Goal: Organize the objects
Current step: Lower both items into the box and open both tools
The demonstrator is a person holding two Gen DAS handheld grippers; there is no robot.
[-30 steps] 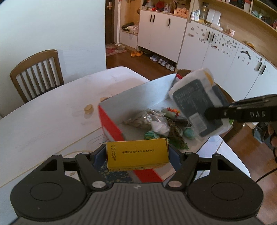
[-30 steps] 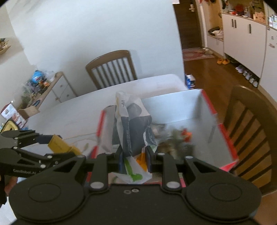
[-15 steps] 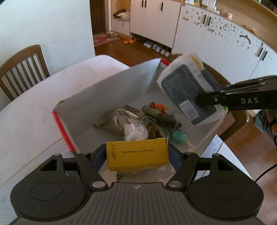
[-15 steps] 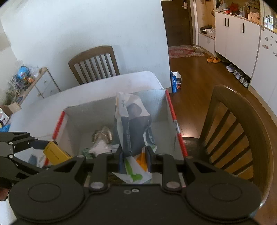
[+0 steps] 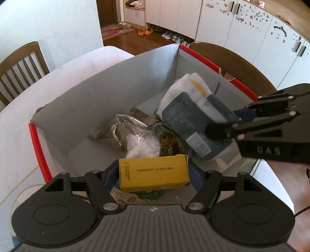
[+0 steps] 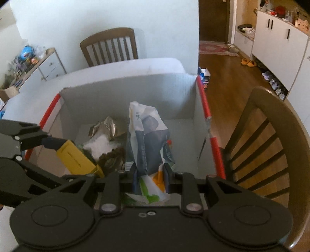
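Several items already lie in the grey box [image 5: 120, 81] on the desk [image 5: 17, 124]. Left tool [image 5: 154, 174] clamps a yellow carton [image 5: 153, 174] over the box; right tool [image 6: 149, 179] pinches a blue-white packet [image 6: 149, 139] over it. Both remain to be released.

A pale round table [image 5: 64, 77] stands by a plain white wall [image 6: 96, 17]. A slatted wooden chair [image 6: 110, 46] sits at its far side, another chair [image 6: 271, 139] nearer. Brown wood floor [image 6: 228, 66] runs to white cabinets [image 5: 232, 29], with shoes [image 5: 145, 31] and a small rug [image 6: 217, 48] near a dark doorway [image 6: 213, 19].
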